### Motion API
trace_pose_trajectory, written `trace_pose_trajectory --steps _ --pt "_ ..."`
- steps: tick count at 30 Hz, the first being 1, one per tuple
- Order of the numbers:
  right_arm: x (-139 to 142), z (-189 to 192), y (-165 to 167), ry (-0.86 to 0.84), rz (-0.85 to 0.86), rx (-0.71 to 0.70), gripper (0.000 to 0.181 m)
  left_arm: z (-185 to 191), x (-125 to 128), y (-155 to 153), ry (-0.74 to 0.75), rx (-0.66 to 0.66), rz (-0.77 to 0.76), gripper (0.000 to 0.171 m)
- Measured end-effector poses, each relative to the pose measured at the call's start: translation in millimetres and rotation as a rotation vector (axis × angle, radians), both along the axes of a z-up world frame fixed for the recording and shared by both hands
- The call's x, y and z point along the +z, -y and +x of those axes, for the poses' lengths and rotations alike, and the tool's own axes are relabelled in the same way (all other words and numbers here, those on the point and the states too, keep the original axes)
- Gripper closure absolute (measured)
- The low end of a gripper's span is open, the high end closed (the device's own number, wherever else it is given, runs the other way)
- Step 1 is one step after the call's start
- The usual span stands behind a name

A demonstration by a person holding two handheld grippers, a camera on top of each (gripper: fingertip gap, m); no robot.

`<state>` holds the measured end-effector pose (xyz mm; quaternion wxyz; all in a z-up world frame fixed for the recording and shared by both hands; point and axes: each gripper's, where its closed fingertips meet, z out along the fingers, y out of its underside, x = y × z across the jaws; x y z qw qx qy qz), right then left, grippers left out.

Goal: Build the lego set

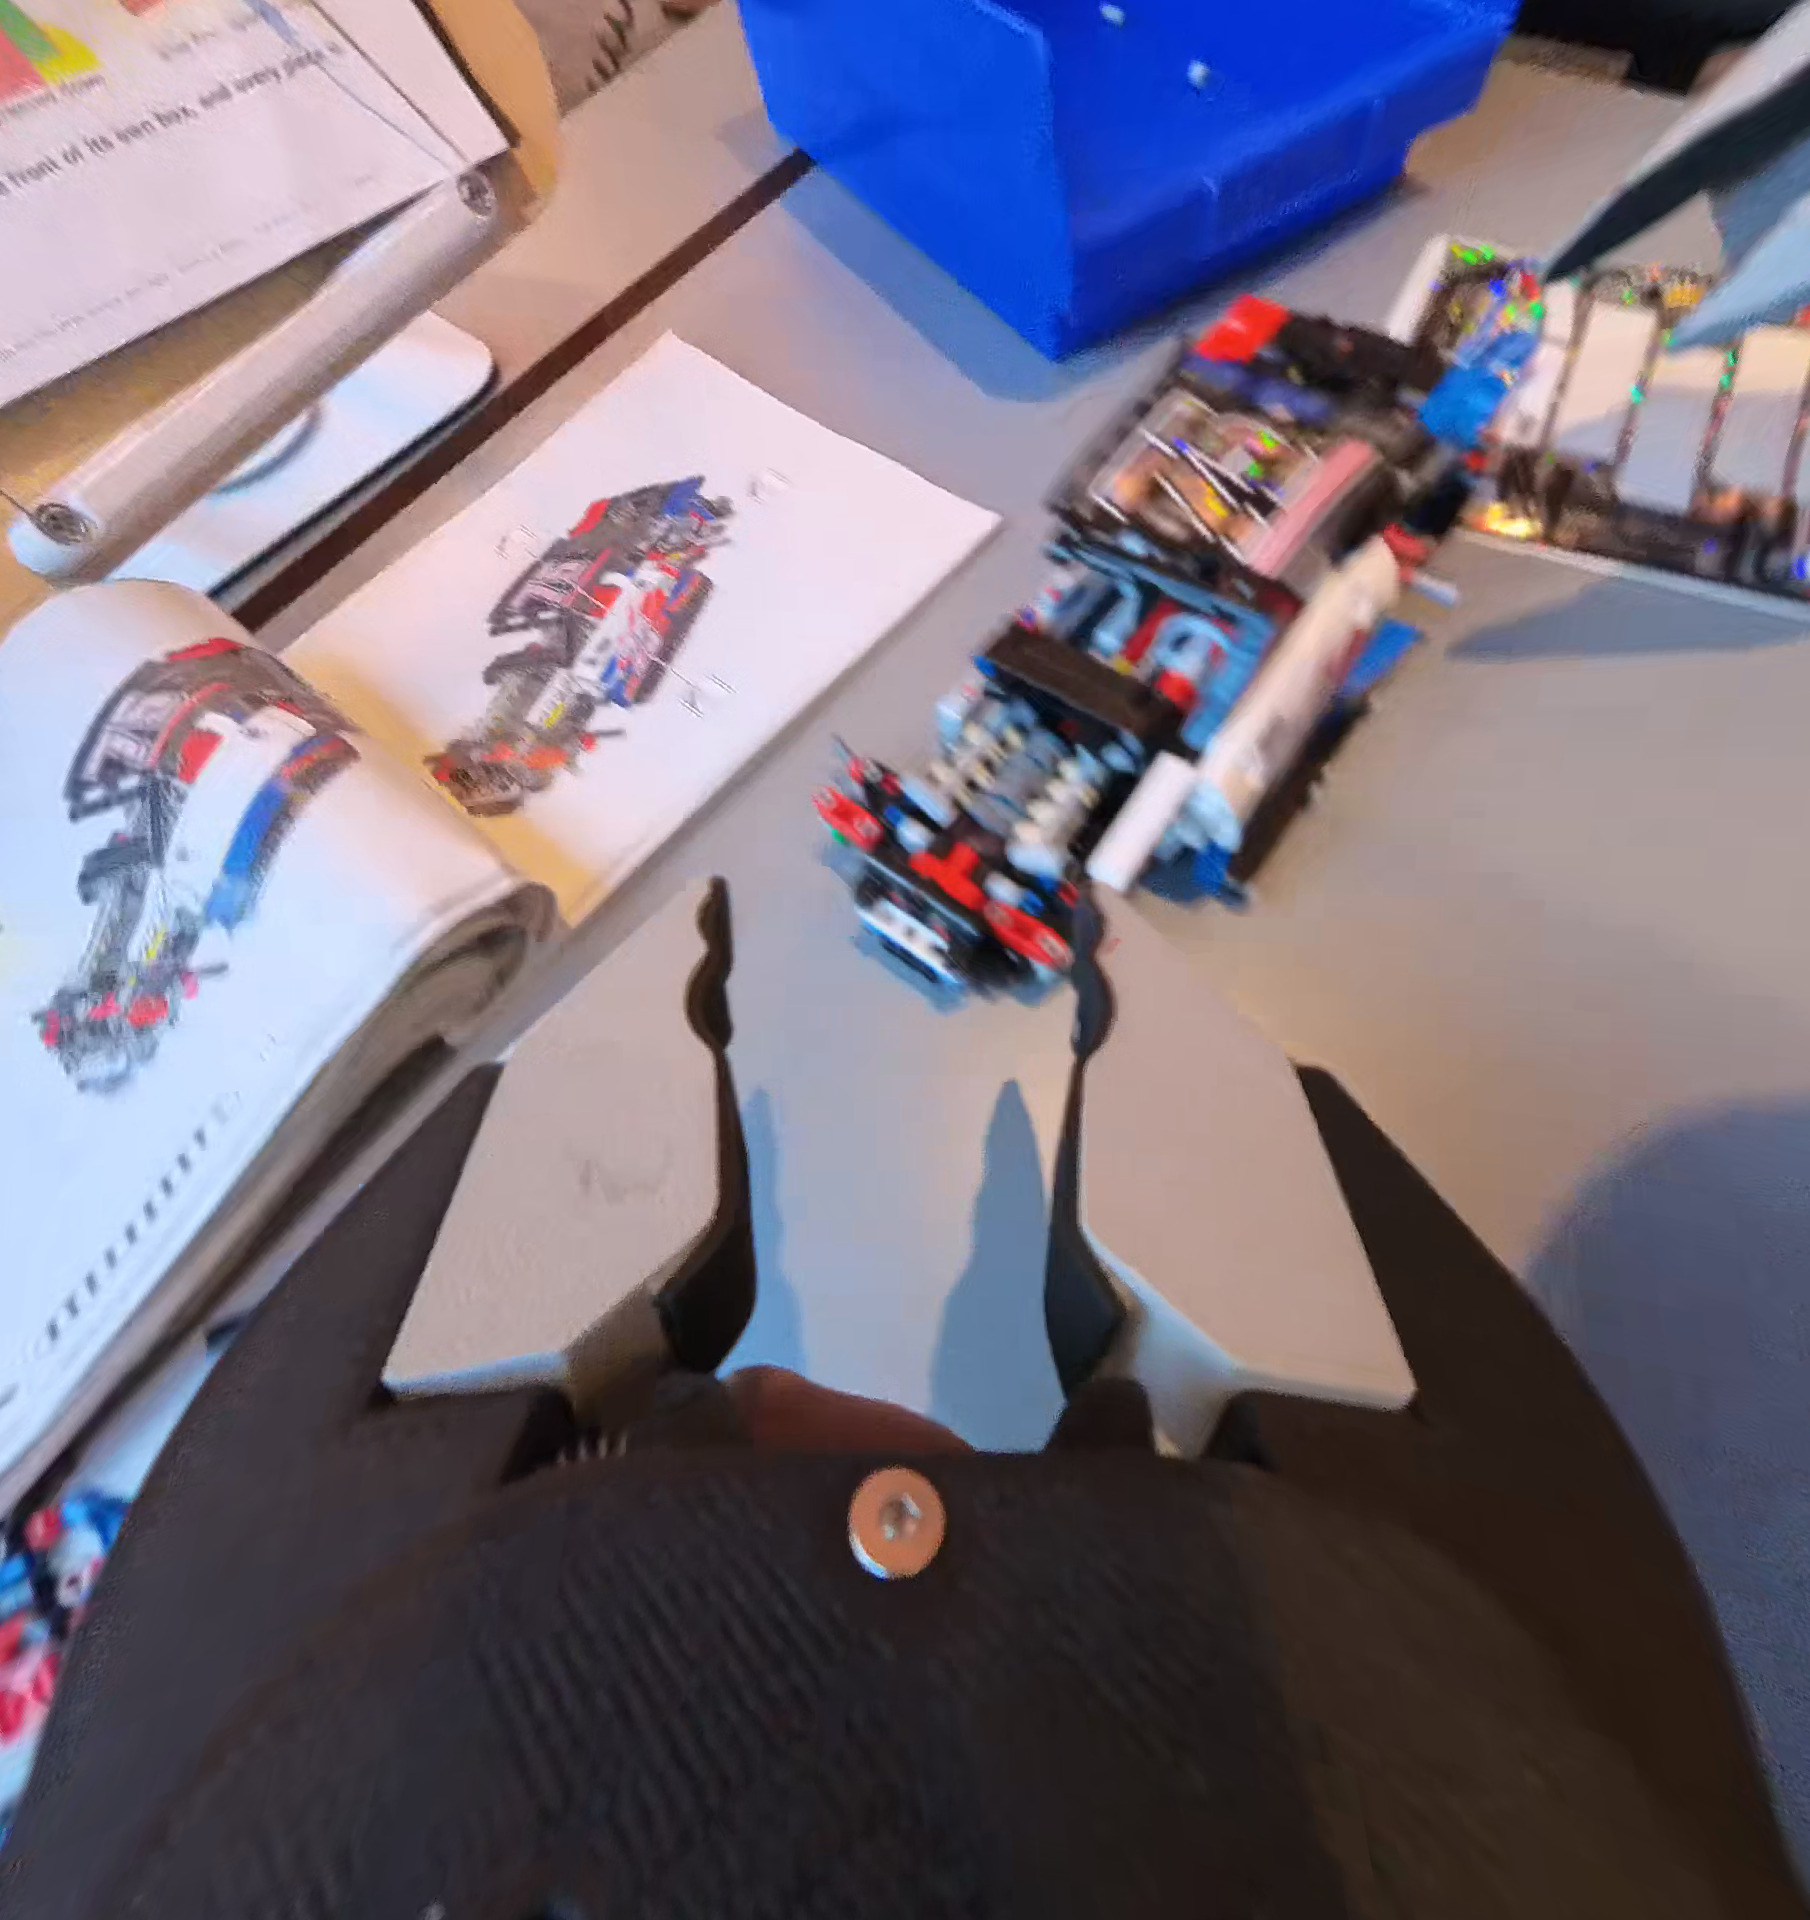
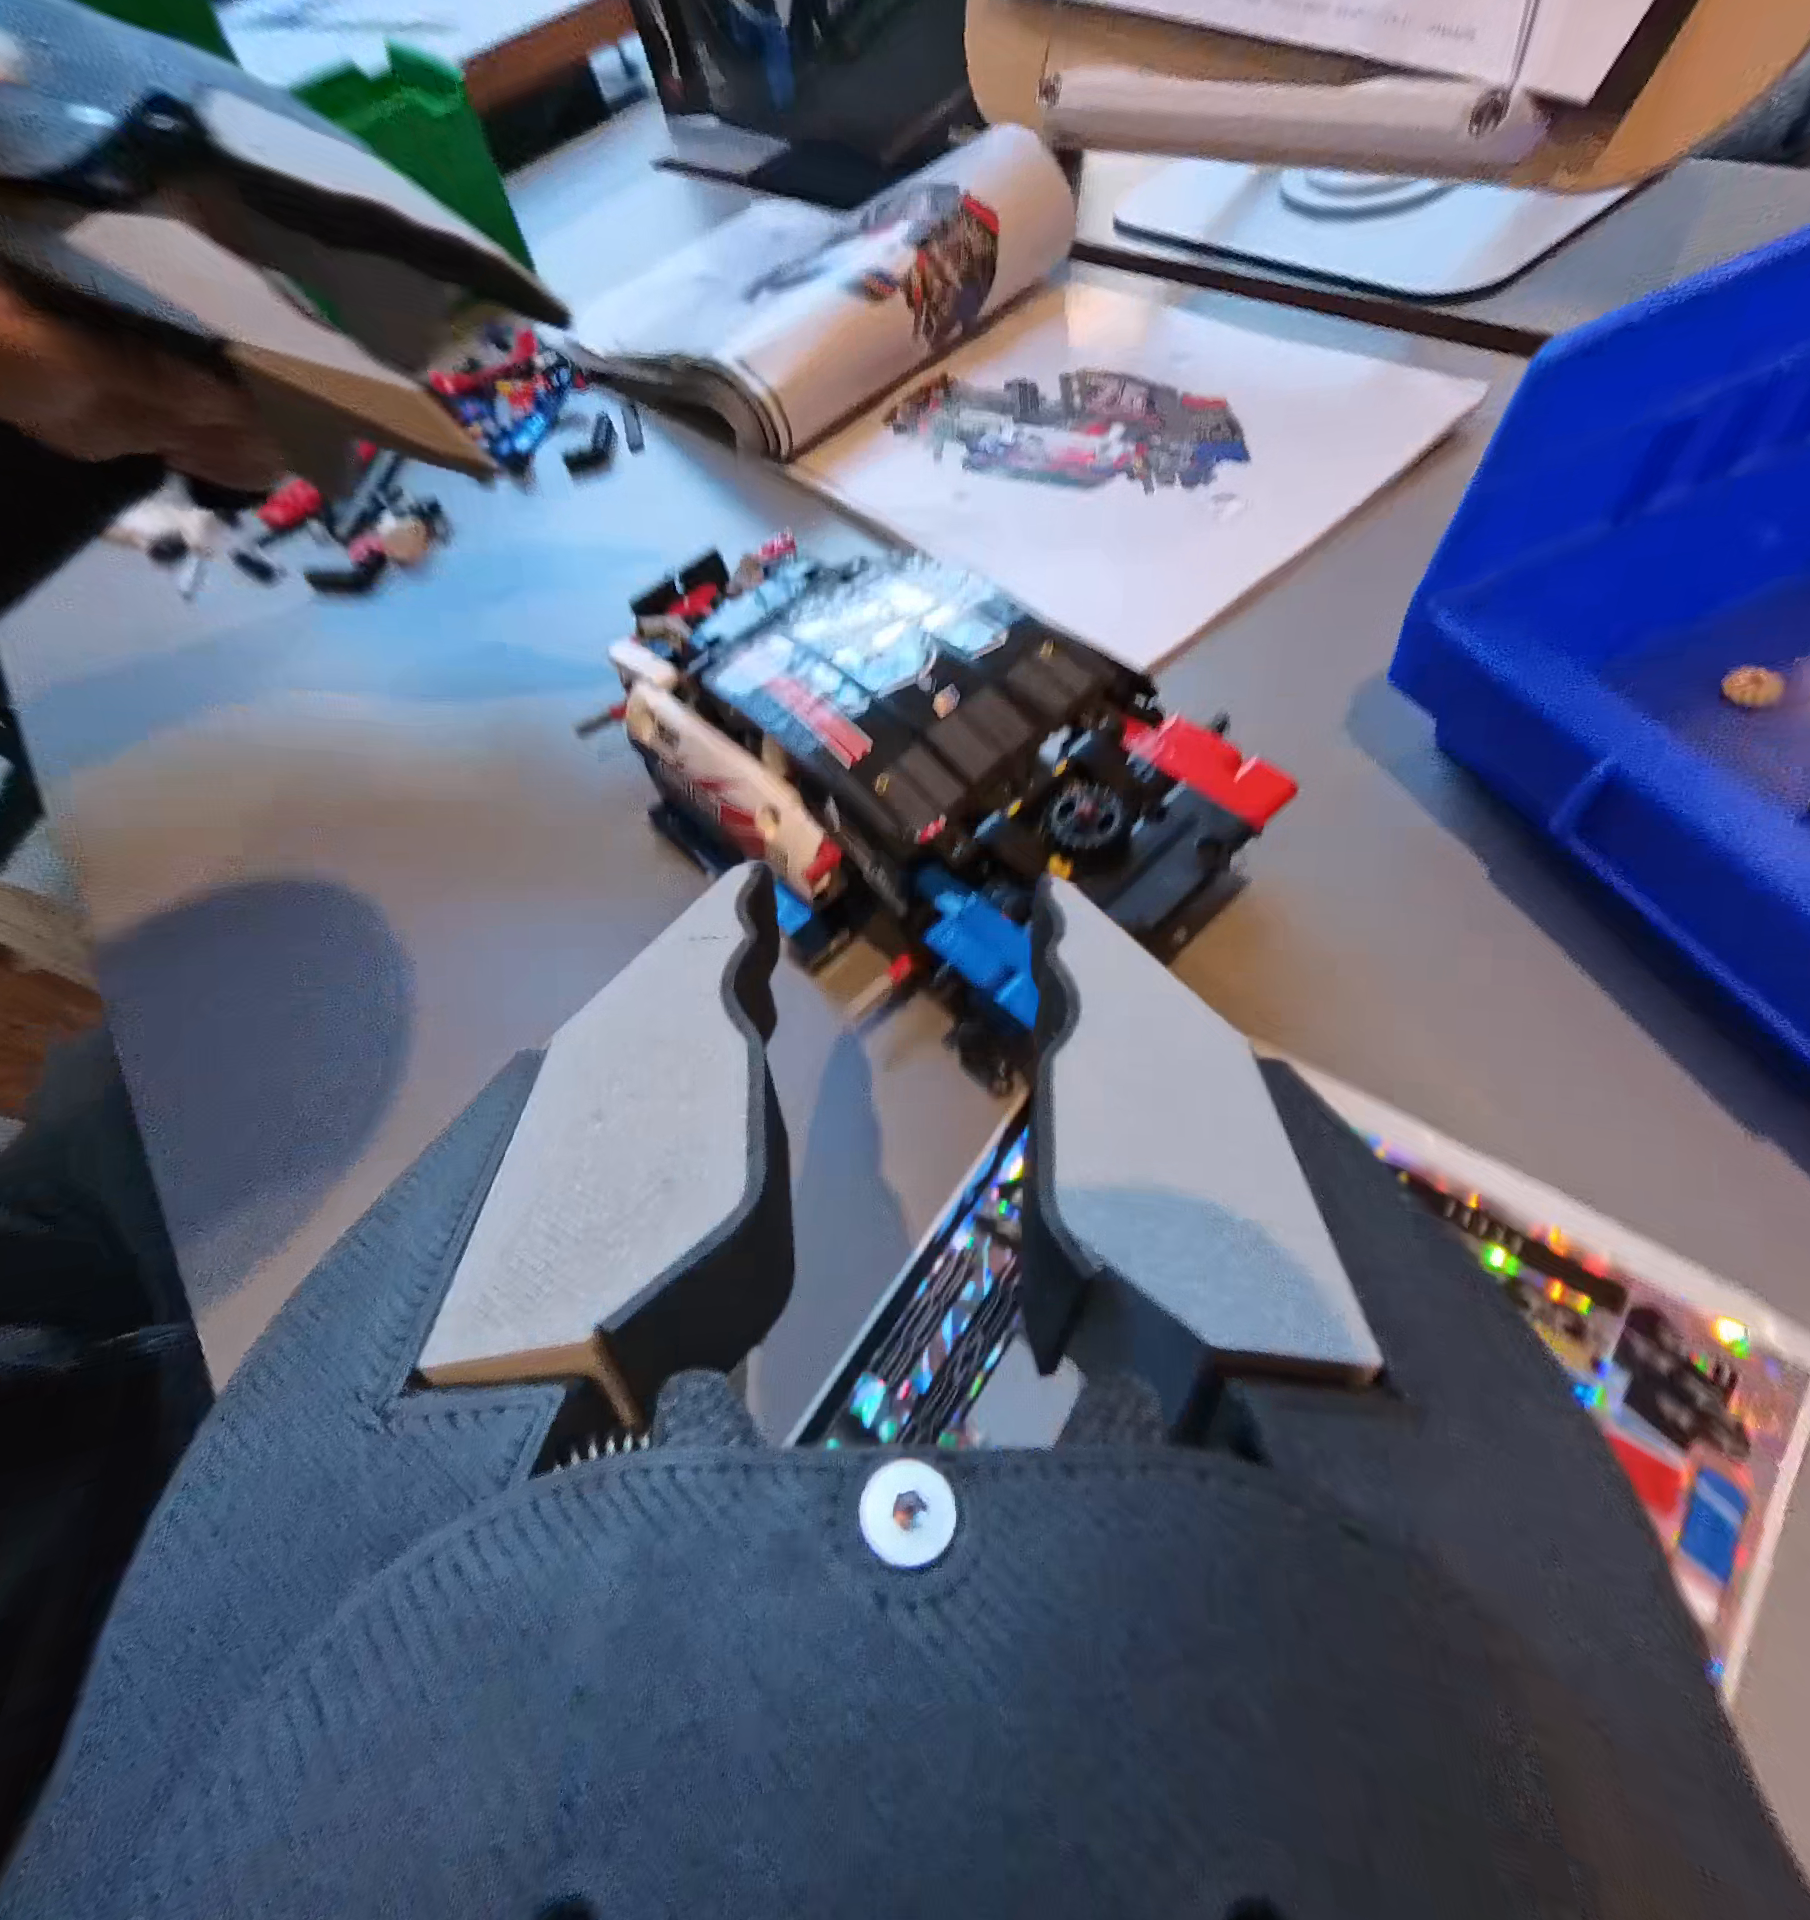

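Lego car (image 2: 922, 769) sits mid-table (image 2: 361, 748), long axis diagonal, red-tipped end toward the blue bin (image 2: 1649, 540), the other end toward the left gripper (image 1: 896, 925). Both grippers hover low at opposite ends, aimed along it, jaws spread, nothing held; right gripper (image 2: 901, 914) tips just short of its blue parts. Bin holds a few small pieces, too blurred to identify.

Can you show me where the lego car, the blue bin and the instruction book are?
lego car (image 2: 911, 748): right wrist view, on its black roof panels.
blue bin (image 1: 1077, 177): left wrist view, on its near outer wall.
instruction book (image 1: 776, 540): left wrist view, on the bare white part of the flat right-hand page.
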<state>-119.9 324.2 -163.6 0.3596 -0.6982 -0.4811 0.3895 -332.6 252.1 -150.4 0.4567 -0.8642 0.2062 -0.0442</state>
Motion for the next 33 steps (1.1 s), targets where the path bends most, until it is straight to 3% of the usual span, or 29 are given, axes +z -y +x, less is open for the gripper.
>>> trace_pose_trajectory --steps 4,6,9,13,19,26,33 --pt "12.1 -16.1 -27.0 -0.018 -0.015 0.028 0.127 -29.0 -15.0 -71.5 0.007 0.024 -0.199 0.079" --pt "10.0 -19.0 -41.0 0.005 0.043 0.020 0.127 -42.1 -30.4 -97.9 -0.045 0.061 -0.249 0.079" --pt "10.6 -22.3 -48.9 -0.013 0.079 0.030 0.129 -40.1 -46.1 -109.5 -0.028 0.038 -0.272 0.083" --pt "17.8 -17.5 -49.0 -0.065 0.088 0.052 0.129 -41.8 -49.2 -92.5 0.001 0.033 -0.260 0.084" --pt "20.8 14.0 -61.5 -0.046 0.143 -0.046 0.132 -37.9 -33.4 -46.7 0.120 0.065 -0.229 0.091" --pt "19.4 46.6 -47.5 -0.080 0.140 -0.138 0.134 -14.0 -34.7 -1.9 0.184 0.121 -0.203 0.099" --pt "13.4 68.2 -21.9 -0.057 0.130 -0.179 0.131 15.9 -45.9 37.5 0.152 0.146 -0.174 0.101"
